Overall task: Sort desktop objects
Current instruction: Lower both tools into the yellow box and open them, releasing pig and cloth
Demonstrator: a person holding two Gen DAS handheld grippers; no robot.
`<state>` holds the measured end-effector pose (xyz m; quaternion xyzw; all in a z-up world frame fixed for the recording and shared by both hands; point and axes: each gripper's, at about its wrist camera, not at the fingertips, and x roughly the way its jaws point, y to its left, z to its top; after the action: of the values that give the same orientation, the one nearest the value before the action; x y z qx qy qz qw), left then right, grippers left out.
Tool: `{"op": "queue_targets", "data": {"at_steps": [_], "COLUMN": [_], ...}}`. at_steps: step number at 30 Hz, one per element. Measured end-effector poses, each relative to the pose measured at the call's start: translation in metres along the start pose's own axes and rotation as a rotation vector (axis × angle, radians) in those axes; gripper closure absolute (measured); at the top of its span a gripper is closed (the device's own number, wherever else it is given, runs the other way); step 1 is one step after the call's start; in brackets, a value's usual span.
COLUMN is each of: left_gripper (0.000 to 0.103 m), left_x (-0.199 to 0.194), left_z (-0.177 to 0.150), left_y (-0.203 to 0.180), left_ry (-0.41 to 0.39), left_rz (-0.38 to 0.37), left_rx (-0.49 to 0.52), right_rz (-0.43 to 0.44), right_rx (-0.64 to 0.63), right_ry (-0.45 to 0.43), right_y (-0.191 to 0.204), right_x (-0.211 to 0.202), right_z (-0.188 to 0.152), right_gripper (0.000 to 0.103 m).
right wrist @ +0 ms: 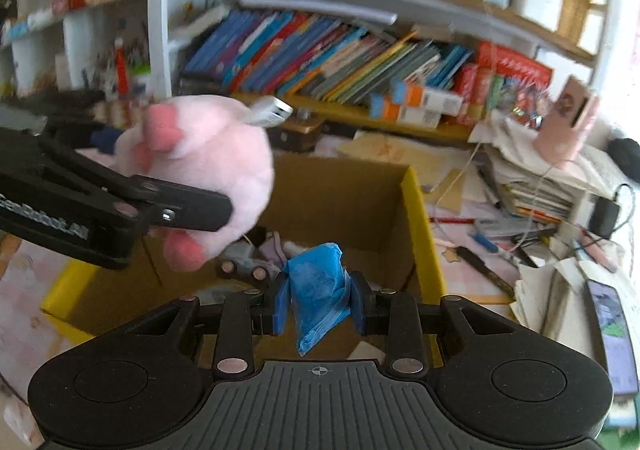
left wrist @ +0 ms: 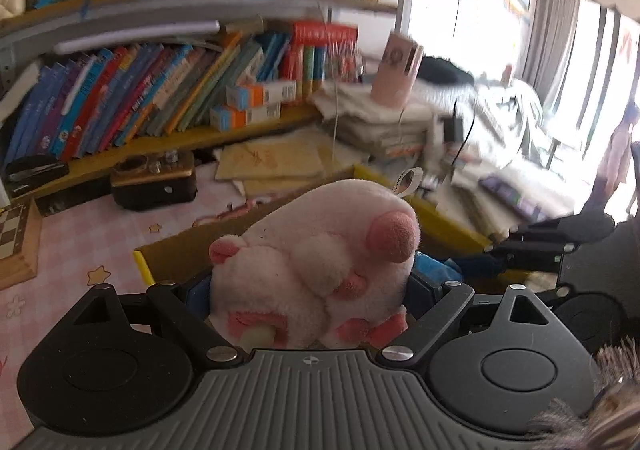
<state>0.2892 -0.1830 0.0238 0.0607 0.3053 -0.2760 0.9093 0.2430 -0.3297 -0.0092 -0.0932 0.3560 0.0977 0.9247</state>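
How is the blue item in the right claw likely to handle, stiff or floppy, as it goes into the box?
Probably floppy: the blue packet is crumpled and pinched narrow where the right claw is shut on it. Likely light, since its free ends stick out above and below without much sag. It should drop into the cardboard box without rolling.

A cluttered desk (right wrist: 472, 270) with a pink star-print cover

A cardboard box (right wrist: 416, 218), paper stacks (right wrist: 532, 186), a chessboard (left wrist: 16, 238) and a dark case (left wrist: 154, 182) lie on it.

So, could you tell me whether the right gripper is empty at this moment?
No, the right gripper is shut on a crumpled blue wrapper, held above the cardboard box.
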Motion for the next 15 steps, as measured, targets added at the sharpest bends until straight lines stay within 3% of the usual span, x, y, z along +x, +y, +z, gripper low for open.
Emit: {"op": "queue_targets", "data": {"at_steps": [7,10,15], "left_gripper": [0.013,0.011,0.006], "left_x": [0.043,0.047,0.049], "left_z": [-0.003,-0.001,-0.001], "left_y": [-0.002,-0.005,-0.001], "left_ry": [0.143,0.162,0.193], "left_rz": [0.032,0.064,0.055], "left_rx": [0.073,0.117,0.101], "right_rz": [0.036,0.057,0.081], "right_rx": [-0.089,-0.1,-0.113], "right_ry": [0.126,0.178,0.214], "right_y": [0.0,0.0,0.002], "right_x": [0.036,0.045,0.052], "right_z": [0.004,0.004,0.001], "right_gripper": [0.073,0.073,0.072]}}
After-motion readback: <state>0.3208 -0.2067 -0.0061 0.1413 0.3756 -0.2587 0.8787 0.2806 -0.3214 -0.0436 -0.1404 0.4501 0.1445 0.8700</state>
